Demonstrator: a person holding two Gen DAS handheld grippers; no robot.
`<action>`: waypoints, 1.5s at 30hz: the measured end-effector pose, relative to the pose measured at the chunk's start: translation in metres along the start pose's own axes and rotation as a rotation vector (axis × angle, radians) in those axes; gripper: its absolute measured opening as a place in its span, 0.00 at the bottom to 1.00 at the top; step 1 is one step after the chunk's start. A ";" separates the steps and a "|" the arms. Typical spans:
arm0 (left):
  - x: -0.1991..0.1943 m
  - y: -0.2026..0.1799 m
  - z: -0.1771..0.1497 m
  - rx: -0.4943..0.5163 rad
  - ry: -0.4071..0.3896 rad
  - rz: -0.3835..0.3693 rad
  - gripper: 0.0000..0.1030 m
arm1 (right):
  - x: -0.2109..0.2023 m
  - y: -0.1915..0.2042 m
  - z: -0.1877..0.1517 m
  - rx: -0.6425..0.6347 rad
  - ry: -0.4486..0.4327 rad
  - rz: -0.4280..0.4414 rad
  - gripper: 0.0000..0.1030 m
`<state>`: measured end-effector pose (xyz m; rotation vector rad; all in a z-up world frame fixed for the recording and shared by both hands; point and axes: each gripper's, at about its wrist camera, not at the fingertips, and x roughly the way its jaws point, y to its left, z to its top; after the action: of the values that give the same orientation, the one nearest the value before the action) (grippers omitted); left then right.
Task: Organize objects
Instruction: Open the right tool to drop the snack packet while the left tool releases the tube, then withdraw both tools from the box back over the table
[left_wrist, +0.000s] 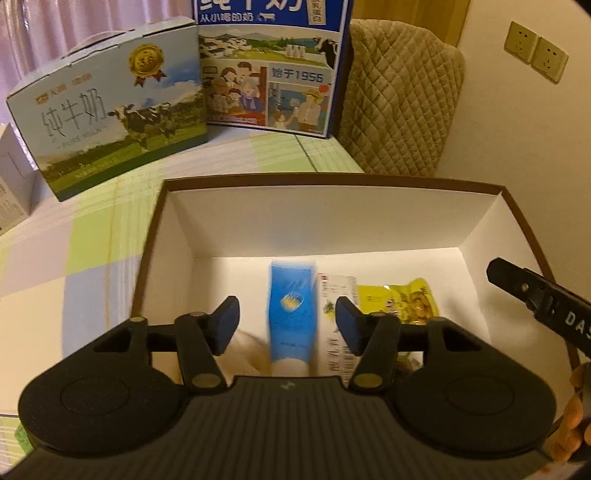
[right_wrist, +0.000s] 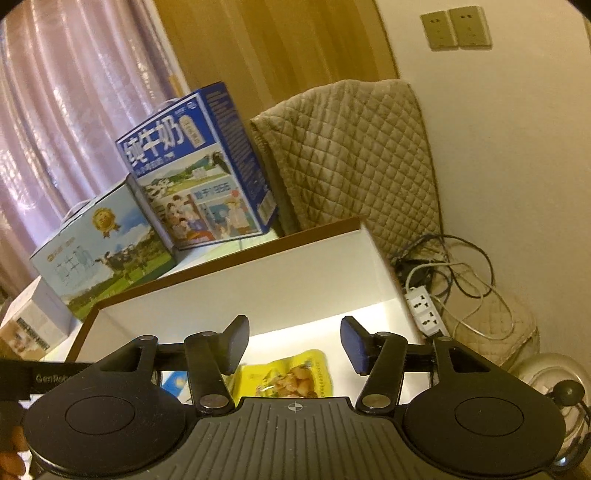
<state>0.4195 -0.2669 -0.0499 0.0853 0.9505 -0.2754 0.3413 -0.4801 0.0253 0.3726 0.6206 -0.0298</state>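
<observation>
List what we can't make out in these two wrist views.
- Blue tube, left wrist view: motion-blurred, lower end hidden behind the left hand-held gripper; label unreadable.
- White printed packet, left wrist view: text too small, partly behind a fingertip.
- Yellow snack bag, right wrist view: lower part covered by the right hand-held gripper.
- Small white carton: cut off by the left edge.

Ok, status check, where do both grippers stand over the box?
Left gripper open, empty, above blue tube. Right gripper open, empty, above yellow snack packet. Both items lie in the white box. Nothing blocking.
</observation>
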 end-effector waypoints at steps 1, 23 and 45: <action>-0.001 0.002 0.000 -0.004 0.000 -0.002 0.57 | 0.000 0.002 0.000 -0.010 0.005 0.008 0.51; -0.033 0.022 -0.017 -0.031 -0.020 -0.015 0.61 | -0.008 0.040 -0.017 -0.203 0.090 0.021 0.52; -0.173 0.094 -0.075 -0.093 -0.202 0.020 0.76 | -0.093 0.102 -0.046 -0.300 0.045 0.128 0.53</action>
<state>0.2906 -0.1281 0.0420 -0.0184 0.7603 -0.2165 0.2535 -0.3765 0.0777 0.1217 0.6341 0.1933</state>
